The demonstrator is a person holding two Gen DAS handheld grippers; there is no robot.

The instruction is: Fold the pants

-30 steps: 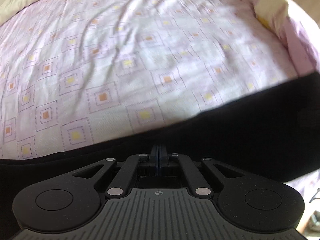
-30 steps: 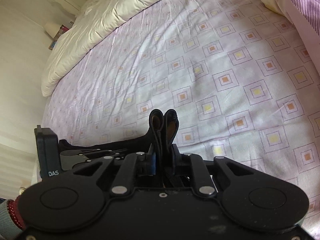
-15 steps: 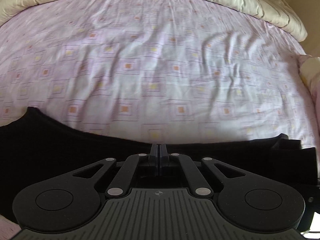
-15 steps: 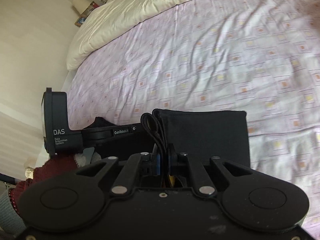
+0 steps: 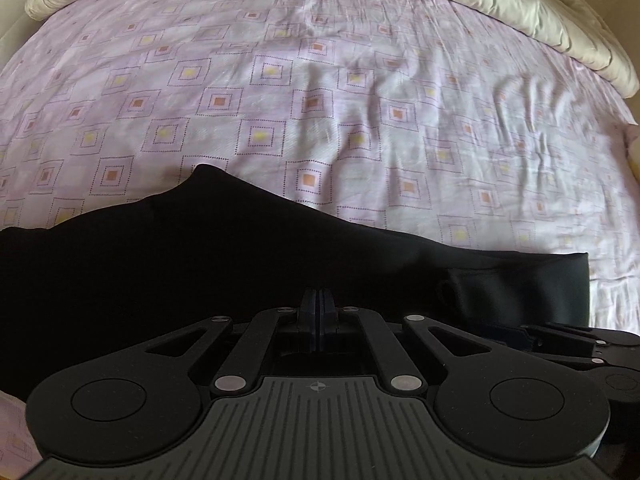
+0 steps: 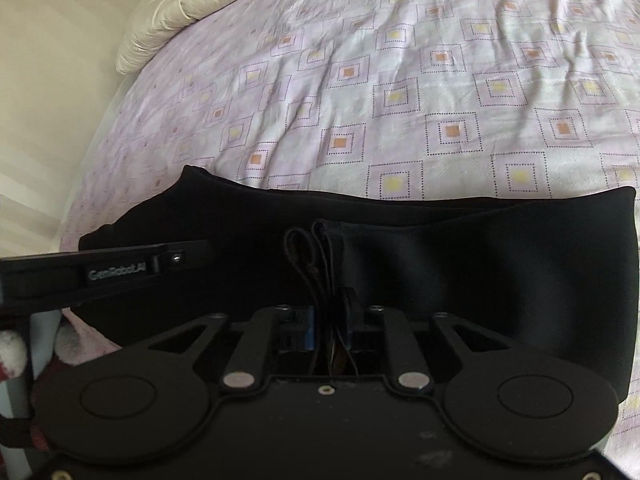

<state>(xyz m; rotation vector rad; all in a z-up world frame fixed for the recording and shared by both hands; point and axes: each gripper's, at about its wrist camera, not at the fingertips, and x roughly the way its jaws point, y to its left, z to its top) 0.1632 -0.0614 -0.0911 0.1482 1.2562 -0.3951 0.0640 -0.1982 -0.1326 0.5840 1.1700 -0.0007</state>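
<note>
Black pants [image 5: 200, 264] lie folded in a long band across the near part of the bed. My left gripper [image 5: 320, 300] points down onto them with its jaws shut; the pinched cloth is hard to make out, black on black. In the right wrist view the pants [image 6: 500, 260] stretch from side to side. The jaws of my right gripper [image 6: 330, 310] are opening, and the folded hem edges [image 6: 316, 256] still stand loosely in the gap between them. The left gripper's body [image 6: 120, 272] reaches in from the left, close beside the right one.
The bedsheet [image 5: 360, 120] is pale lilac with a pattern of squares, and wrinkled. A cream duvet [image 5: 520, 8] is bunched along the far edge. The bed's left edge and a pale wall [image 6: 48, 80] show in the right wrist view. A red and white sleeve [image 6: 12, 356] is at the lower left.
Both grippers swept across the bed with the pants, which now lie folded over themselves. The right jaws have parted around the hem. The left jaws stayed shut.
</note>
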